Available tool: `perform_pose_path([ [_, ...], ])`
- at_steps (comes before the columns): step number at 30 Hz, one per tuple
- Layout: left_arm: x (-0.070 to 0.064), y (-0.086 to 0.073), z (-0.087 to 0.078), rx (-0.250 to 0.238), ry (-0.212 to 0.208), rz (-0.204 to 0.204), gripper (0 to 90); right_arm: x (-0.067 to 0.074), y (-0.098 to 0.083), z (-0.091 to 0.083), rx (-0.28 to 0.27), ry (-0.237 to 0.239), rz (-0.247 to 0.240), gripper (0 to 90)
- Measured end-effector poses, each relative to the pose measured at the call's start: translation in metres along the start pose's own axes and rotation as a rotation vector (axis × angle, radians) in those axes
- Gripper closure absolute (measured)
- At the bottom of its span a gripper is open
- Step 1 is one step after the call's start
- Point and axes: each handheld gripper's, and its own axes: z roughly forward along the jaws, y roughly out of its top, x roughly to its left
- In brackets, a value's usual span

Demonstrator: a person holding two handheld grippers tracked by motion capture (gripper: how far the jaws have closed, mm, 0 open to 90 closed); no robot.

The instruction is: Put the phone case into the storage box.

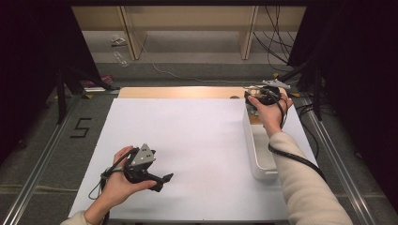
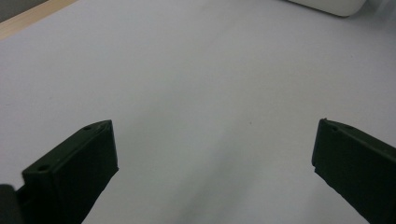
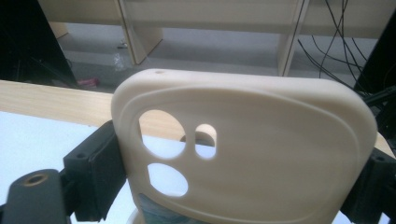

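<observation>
A cream phone case (image 3: 261, 154) with round camera cutouts stands upright between the two black jaws of my right gripper (image 3: 233, 179), which press on its side edges. That right gripper (image 1: 257, 99) is held at the far end of the long white bin (image 1: 261, 152), at the table's right. Low over the white sheet (image 1: 187, 126) near the front left, my left gripper (image 1: 165, 180) points right. In the left gripper view its jaws stand wide apart, and the left gripper (image 2: 215, 144) has nothing but bare sheet between them.
The white bin runs front to back along the sheet's right side; its corner (image 2: 327, 4) shows in the left gripper view. A strip of wooden tabletop (image 1: 178, 92) lies beyond the sheet. Shelf uprights (image 1: 133, 42) and cables (image 1: 277, 42) stand behind the table.
</observation>
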Motion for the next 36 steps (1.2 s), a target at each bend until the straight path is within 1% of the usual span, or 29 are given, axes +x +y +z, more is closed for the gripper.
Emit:
perform_pose_path([
  [3, 0.0, 0.0, 0.0, 0.001, -0.001, 0.0, 0.0, -0.001, -0.001, 0.001, -0.001, 0.004, 0.008, 11.7],
  [5, 0.0, 0.0, 0.001, 0.001, -0.002, 0.003, 0.0, -0.003, -0.001, 0.002, -0.004, 0.016, 0.015, 10.8],
  [7, 0.0, 0.0, 0.001, 0.002, -0.002, 0.004, 0.0, -0.004, -0.003, 0.003, 0.011, 0.025, 0.024, 8.5],
  [9, 0.0, 0.0, 0.001, 0.002, -0.001, 0.003, 0.0, -0.004, -0.004, 0.004, 0.019, 0.028, 0.018, 6.3],
  [11, 0.0, 0.0, 0.001, 0.002, -0.001, 0.003, 0.0, -0.004, -0.006, 0.006, 0.023, 0.025, 0.026, 3.8],
  [13, 0.0, 0.0, 0.001, 0.002, -0.002, 0.002, 0.0, -0.004, -0.007, 0.007, 0.03, 0.035, 0.032, 2.3],
  [15, 0.0, -0.001, 0.001, 0.003, -0.003, 0.002, 0.0, -0.003, -0.006, 0.008, 0.031, 0.037, 0.026, 0.8],
  [20, 0.0, 0.0, 0.0, 0.001, -0.001, 0.001, 0.0, -0.003, -0.002, 0.007, 0.01, 0.024, 0.038, 0.2],
  [23, 0.0, 0.0, 0.001, 0.001, -0.002, 0.003, 0.0, -0.004, 0.003, 0.005, -0.006, 0.016, 0.034, 0.1],
  [28, 0.0, 0.0, 0.001, 0.002, -0.003, 0.003, 0.0, -0.007, 0.01, 0.003, -0.031, 0.009, 0.052, 0.1],
  [33, 0.0, 0.0, 0.001, 0.002, -0.003, 0.003, 0.0, -0.008, 0.017, 0.001, -0.054, 0.007, 0.046, 0.1],
  [36, 0.0, 0.0, 0.001, 0.002, -0.003, 0.003, 0.0, -0.006, 0.021, -0.002, -0.07, 0.006, 0.05, 0.1],
])
